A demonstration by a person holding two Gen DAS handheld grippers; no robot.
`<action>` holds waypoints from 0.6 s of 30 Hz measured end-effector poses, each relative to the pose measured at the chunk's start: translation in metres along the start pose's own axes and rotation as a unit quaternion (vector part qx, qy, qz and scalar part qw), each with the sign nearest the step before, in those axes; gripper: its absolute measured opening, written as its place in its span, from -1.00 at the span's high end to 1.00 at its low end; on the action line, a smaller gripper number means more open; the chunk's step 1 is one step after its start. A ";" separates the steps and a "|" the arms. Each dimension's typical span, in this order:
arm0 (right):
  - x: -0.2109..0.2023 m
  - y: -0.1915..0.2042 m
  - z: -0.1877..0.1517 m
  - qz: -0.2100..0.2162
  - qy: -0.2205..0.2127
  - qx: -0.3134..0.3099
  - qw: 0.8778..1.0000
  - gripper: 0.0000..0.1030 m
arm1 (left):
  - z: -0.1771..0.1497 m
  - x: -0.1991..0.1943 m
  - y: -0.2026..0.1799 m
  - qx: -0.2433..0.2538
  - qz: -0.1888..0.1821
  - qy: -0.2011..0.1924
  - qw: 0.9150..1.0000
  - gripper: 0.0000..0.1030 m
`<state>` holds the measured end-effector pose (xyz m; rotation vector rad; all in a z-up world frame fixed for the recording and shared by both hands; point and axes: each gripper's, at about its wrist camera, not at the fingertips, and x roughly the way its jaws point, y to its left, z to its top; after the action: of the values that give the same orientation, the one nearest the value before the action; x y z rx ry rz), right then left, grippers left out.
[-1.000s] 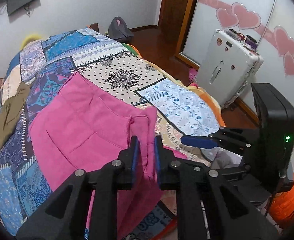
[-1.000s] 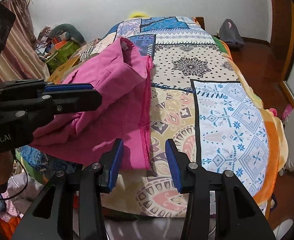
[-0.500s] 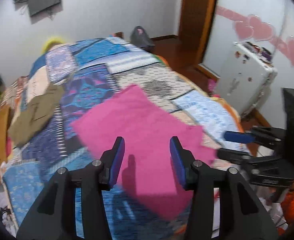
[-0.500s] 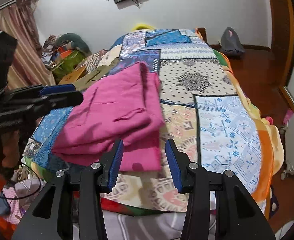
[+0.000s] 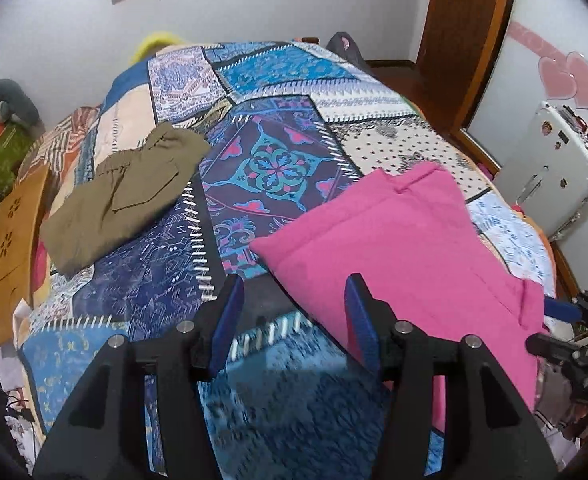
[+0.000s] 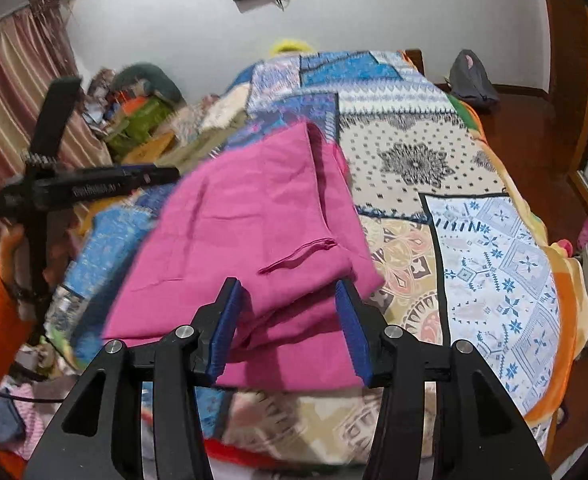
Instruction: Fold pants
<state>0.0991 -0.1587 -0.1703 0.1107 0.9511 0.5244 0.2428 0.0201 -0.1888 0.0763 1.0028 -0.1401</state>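
The pink pants [image 5: 410,240] lie folded on the patchwork bedspread [image 5: 278,160], also seen in the right wrist view [image 6: 254,232]. My left gripper [image 5: 292,320] is open and empty, just left of the pants' near corner, above the blue patch. My right gripper [image 6: 288,328] is open and empty, its fingers apart over the pants' near edge; I cannot tell whether they touch the cloth. The right gripper shows at the right edge of the left wrist view [image 5: 562,328]; the left gripper shows at the left of the right wrist view [image 6: 94,188].
Folded olive-green pants [image 5: 122,192] lie on the bed's left side. A brown cardboard piece [image 5: 12,248] lies at the left edge. A white suitcase [image 5: 554,176] stands on the floor at right. A grey bag [image 6: 472,80] lies by the far wall. Clutter [image 6: 134,112] is piled left of the bed.
My left gripper let go of the pink cloth, opened and swung left. The raised pants fold dropped flat onto the bed. The right gripper stayed open and drew back a little.
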 end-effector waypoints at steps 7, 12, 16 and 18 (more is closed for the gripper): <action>0.016 -0.015 0.014 0.000 0.023 -0.015 1.000 0.08 | 0.021 0.029 0.003 0.044 -0.026 0.001 0.999 -0.20; 0.028 -0.026 0.028 0.000 0.037 -0.023 0.999 0.07 | 0.040 0.063 0.013 0.040 -0.058 0.020 0.997 -0.23; 0.040 -0.037 0.041 -0.007 0.042 -0.028 0.999 0.06 | 0.047 0.087 0.019 0.046 -0.068 0.033 0.996 0.15; 0.048 -0.042 0.048 -0.014 0.044 -0.033 0.998 0.06 | 0.043 0.096 0.021 0.051 -0.068 0.041 0.996 0.29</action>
<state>0.1759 -0.1660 -0.1917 0.0161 1.0190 0.5379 0.3329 0.0276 -0.2468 0.1071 1.0823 -0.3155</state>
